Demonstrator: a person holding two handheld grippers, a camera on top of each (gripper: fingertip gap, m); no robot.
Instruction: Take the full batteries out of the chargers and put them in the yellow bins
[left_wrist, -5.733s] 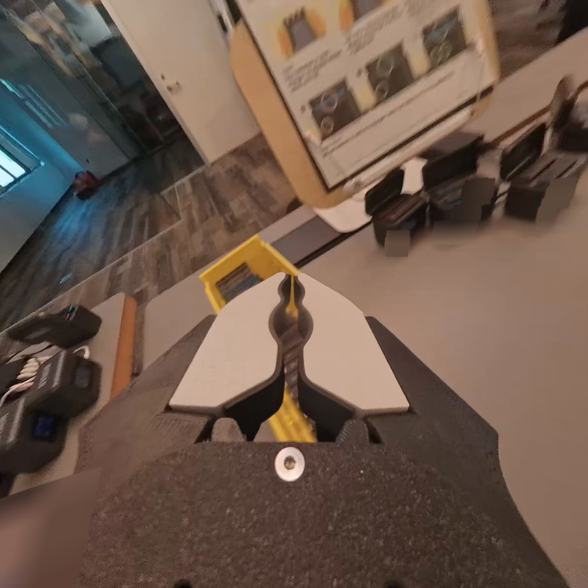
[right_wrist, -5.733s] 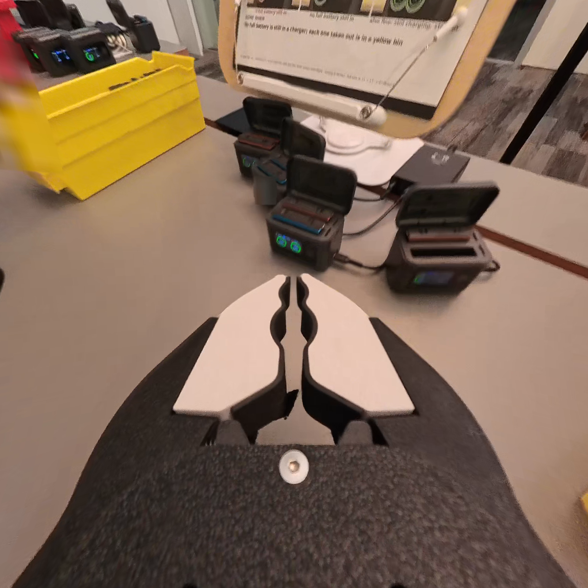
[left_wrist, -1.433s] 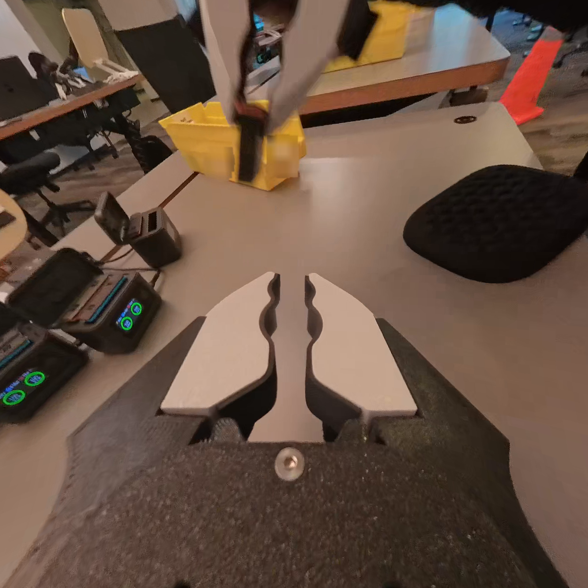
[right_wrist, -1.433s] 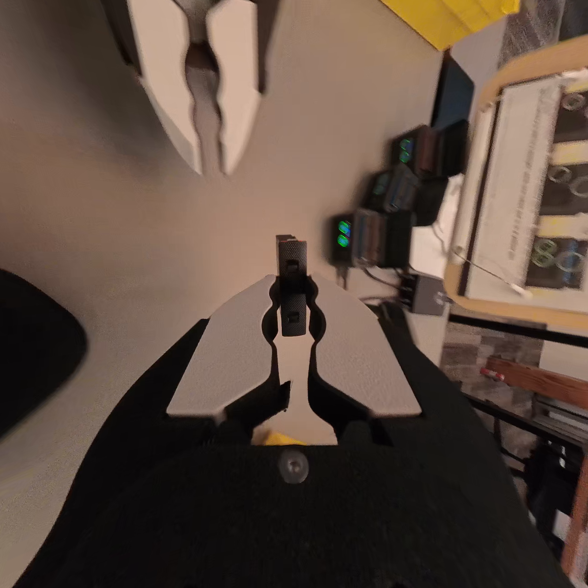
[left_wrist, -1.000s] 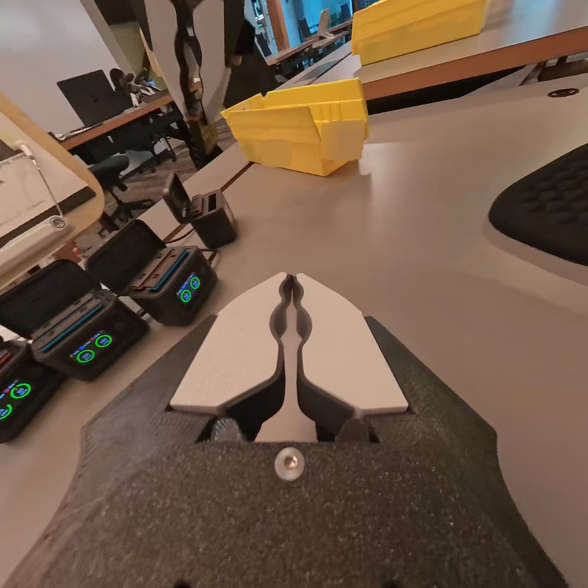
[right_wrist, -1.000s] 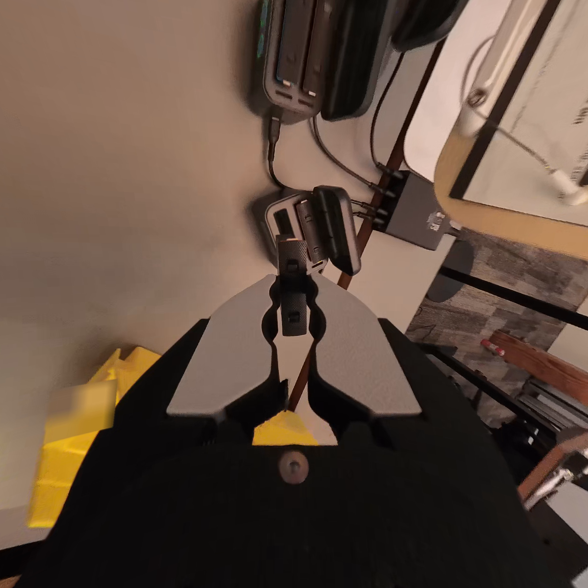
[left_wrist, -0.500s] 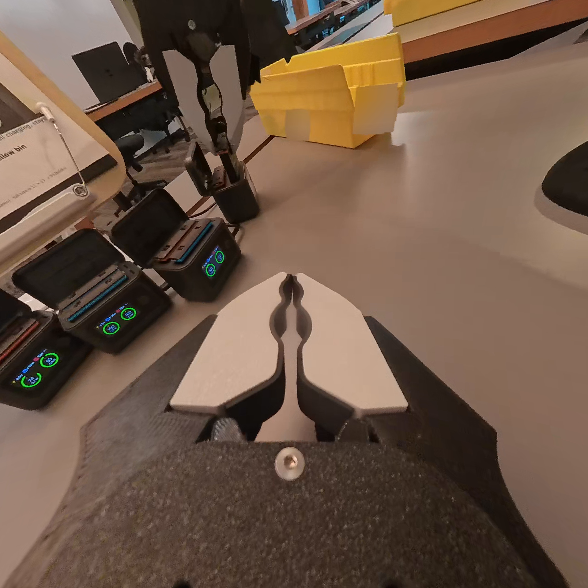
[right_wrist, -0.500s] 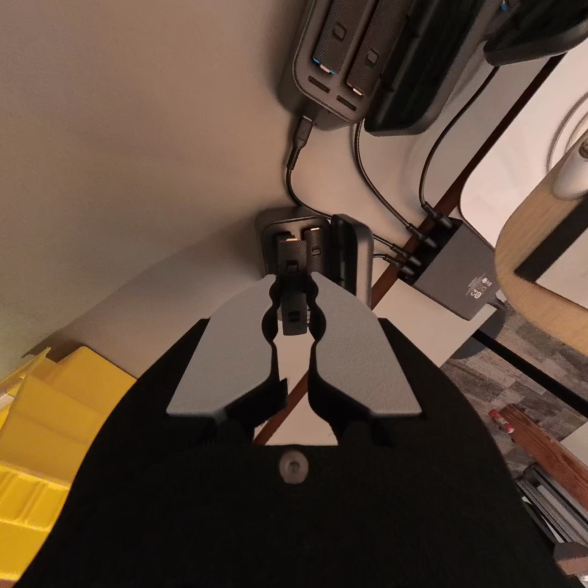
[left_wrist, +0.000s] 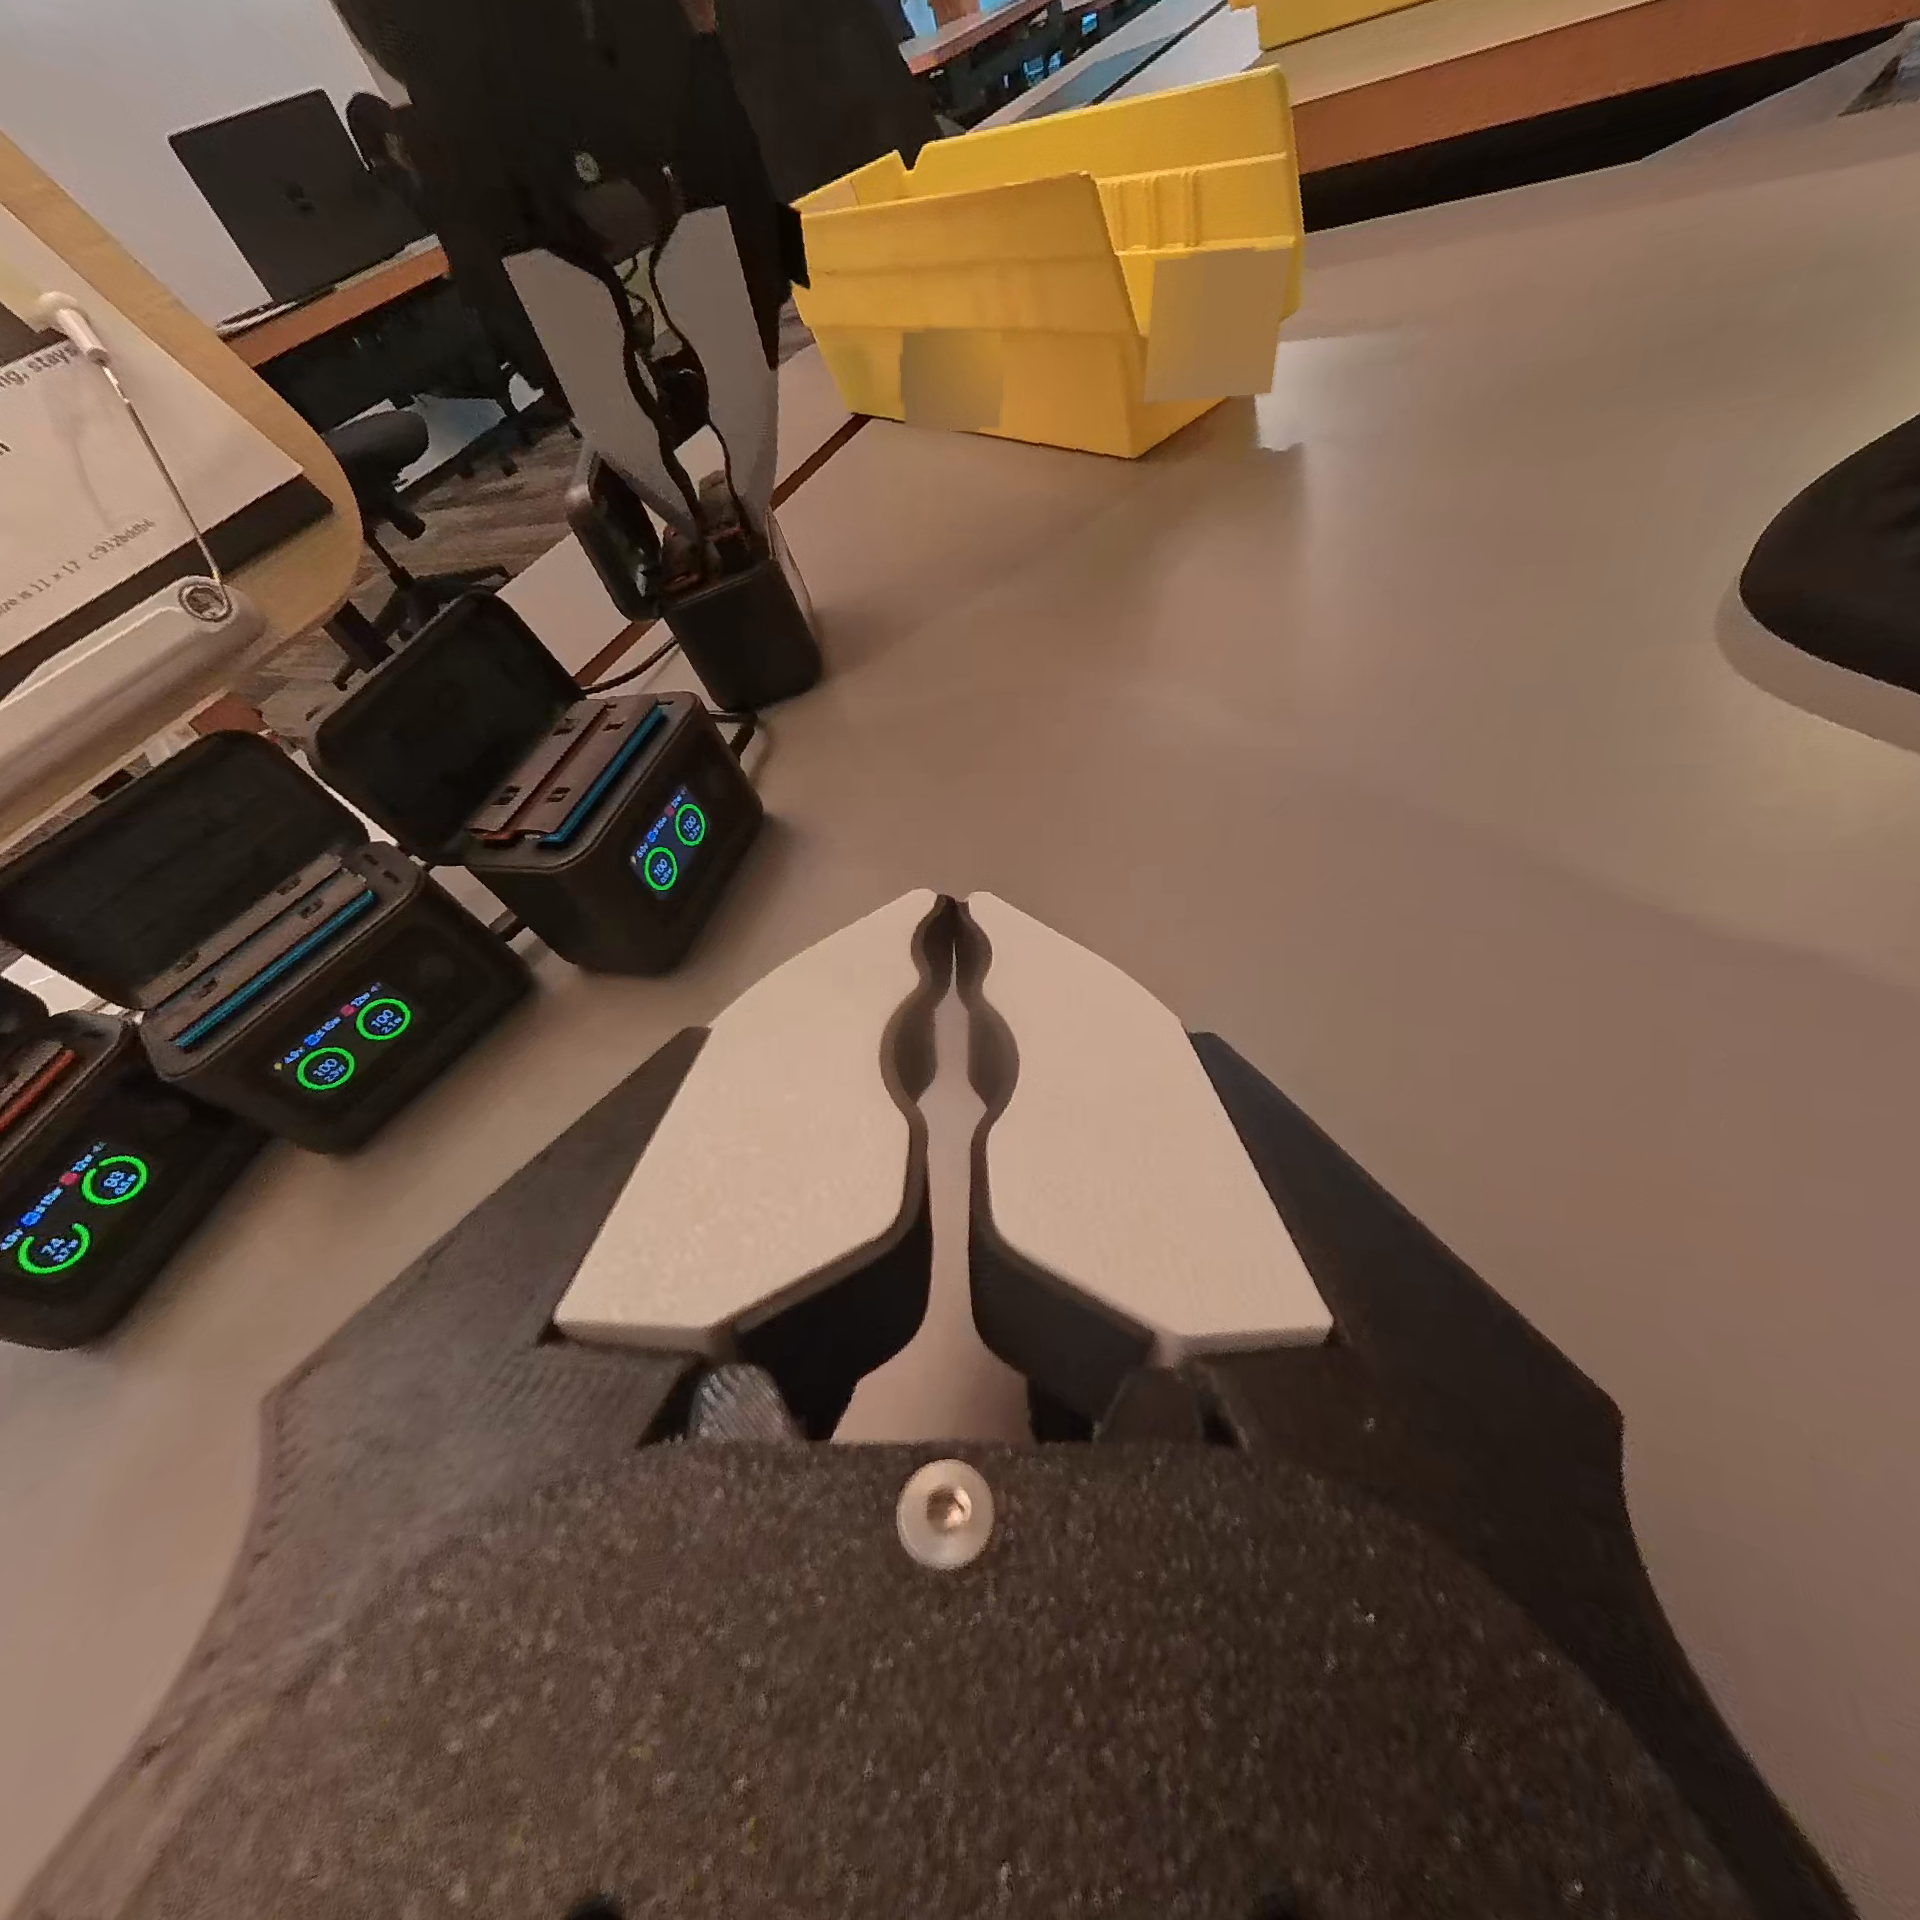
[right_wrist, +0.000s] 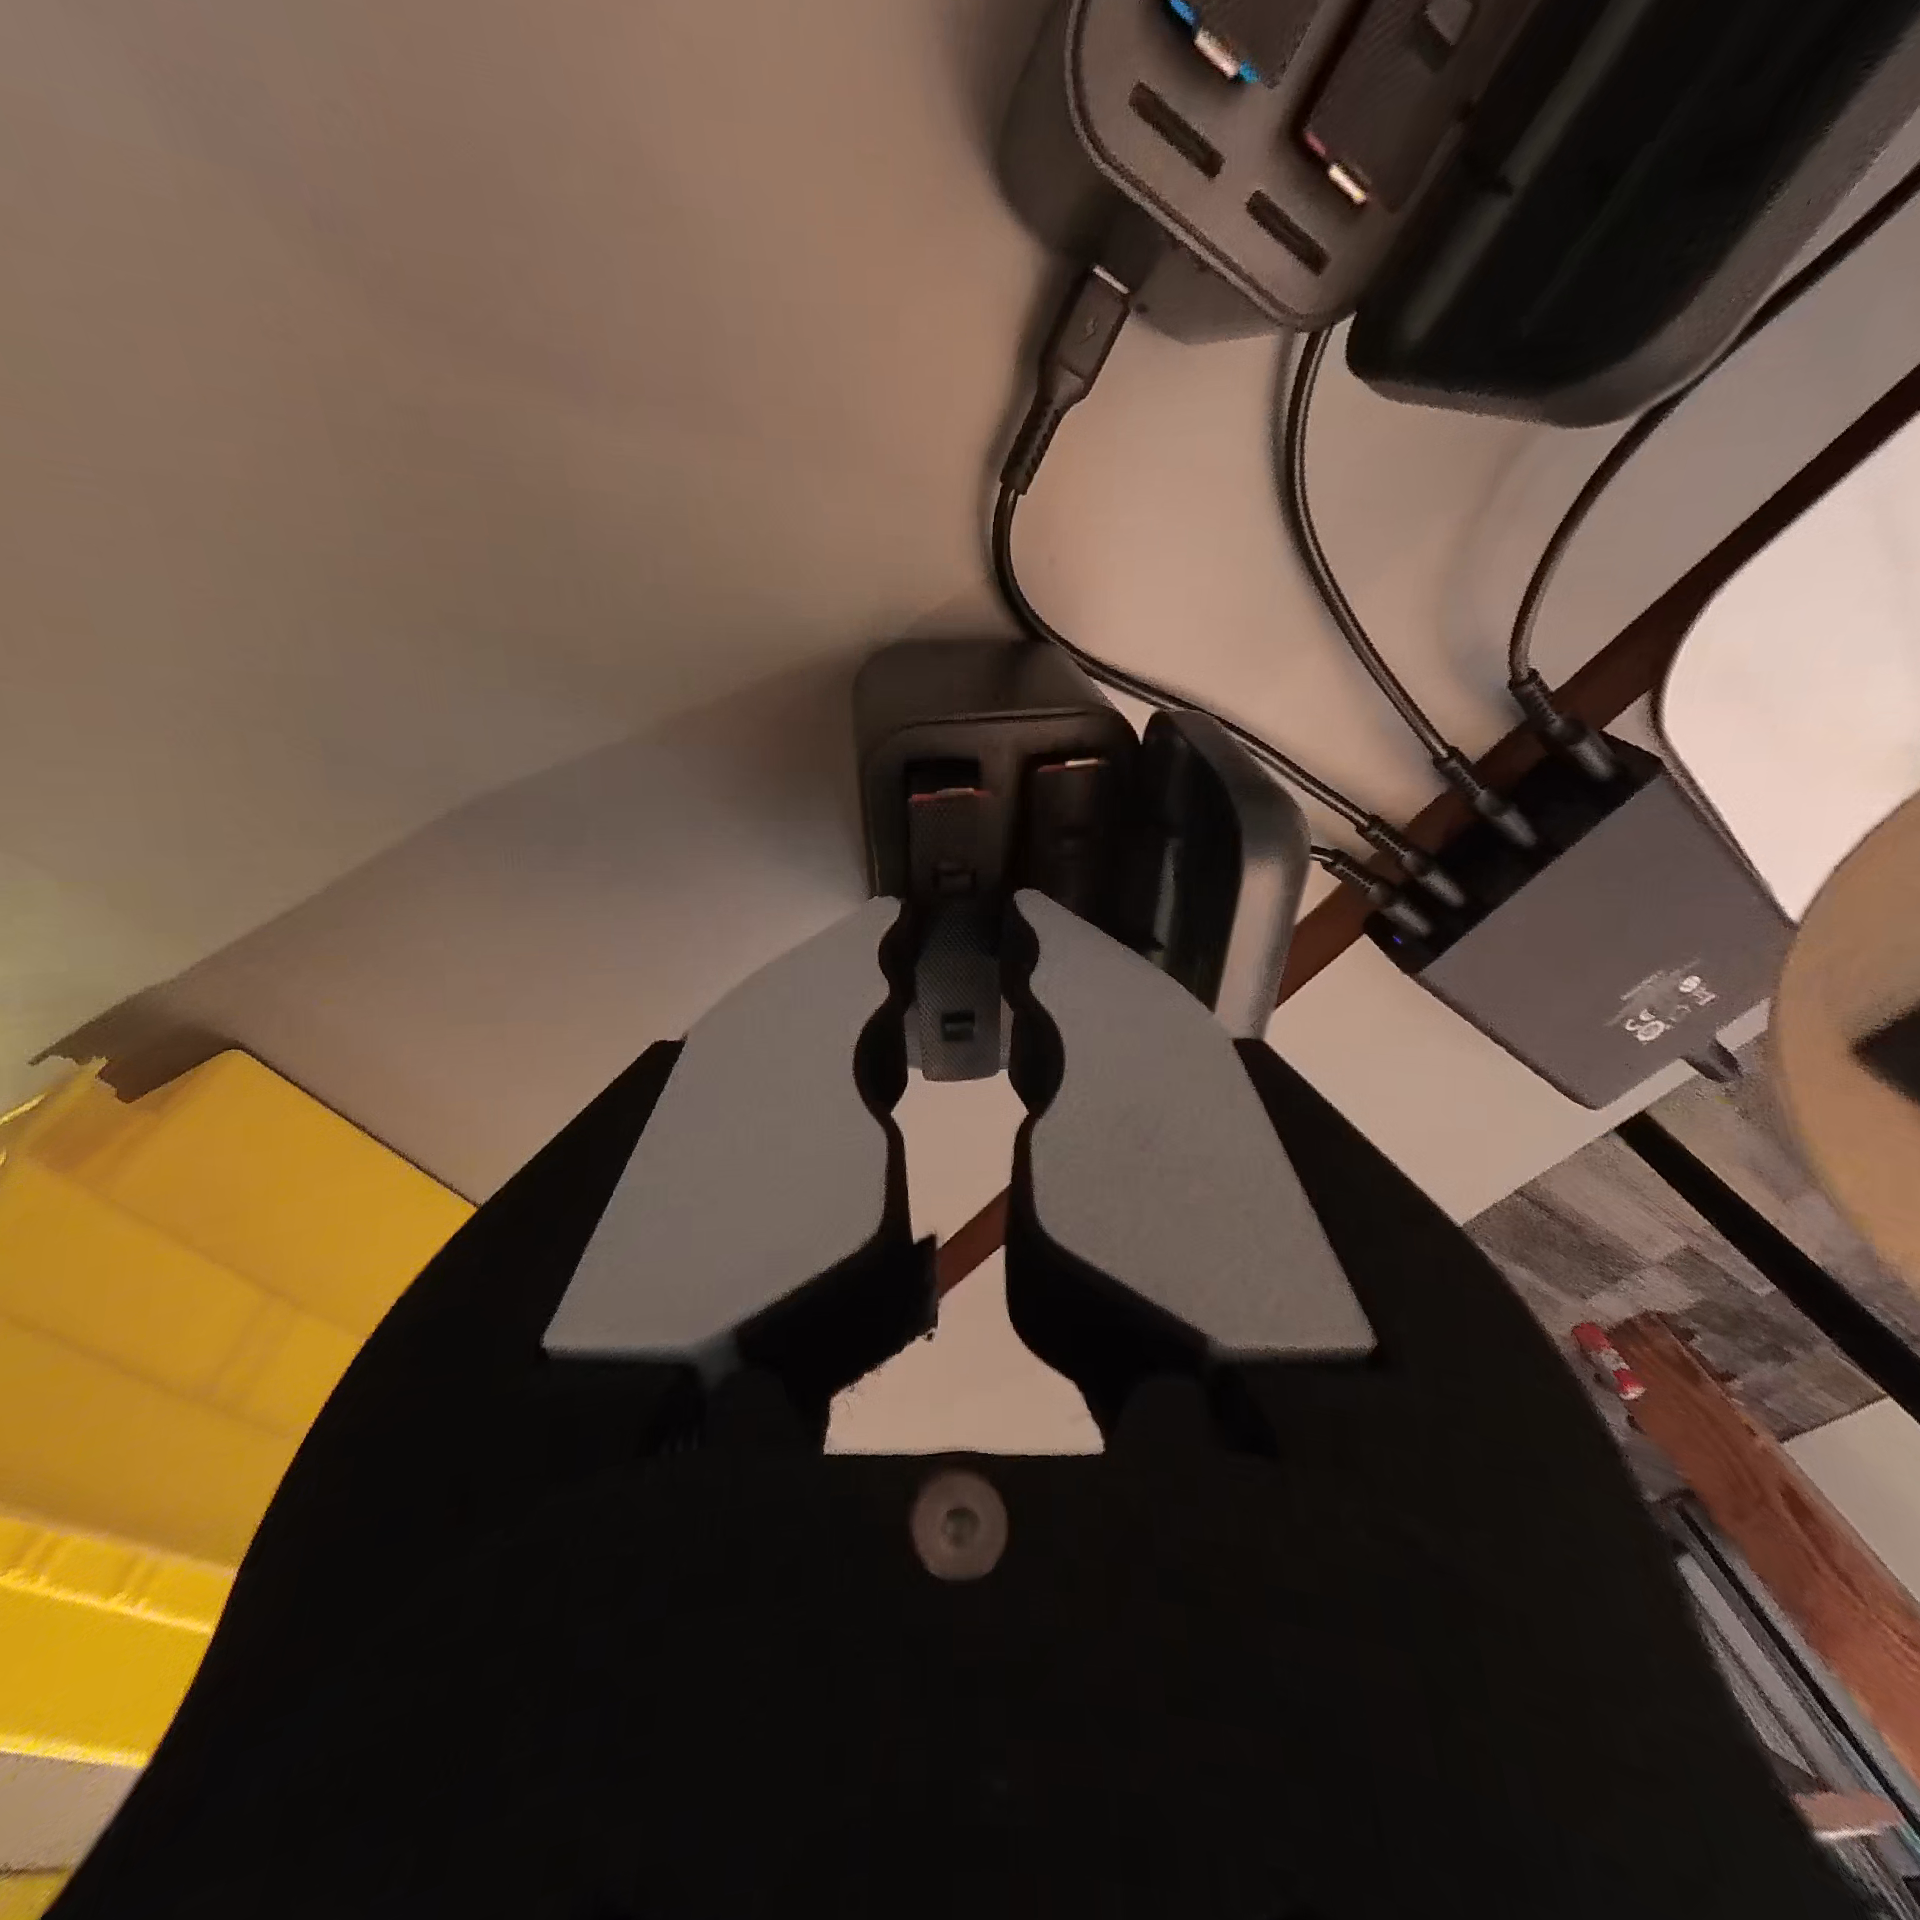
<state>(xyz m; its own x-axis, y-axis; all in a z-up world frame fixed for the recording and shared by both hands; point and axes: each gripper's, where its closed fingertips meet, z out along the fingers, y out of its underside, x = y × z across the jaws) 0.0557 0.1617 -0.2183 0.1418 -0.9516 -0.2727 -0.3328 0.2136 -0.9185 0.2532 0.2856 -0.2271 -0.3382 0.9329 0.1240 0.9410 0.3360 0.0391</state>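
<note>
Nearby, cables (right_wrist: 1049, 436) crowd the charger (right_wrist: 1049, 821) under the right gripper (right_wrist: 956, 914).

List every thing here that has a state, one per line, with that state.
Left tool: shut, holding nothing, above the table.
Right tool: shut on a battery, at the small charger.
Battery: gripped upright, its lower end at the small charger's left slot.
Small charger: lid open, cable plugged in.
Middle charger: lid open, screen lit with two green rings.
Nearer charger: lid open, screen lit.
Yellow bin: upright on the table.
</note>
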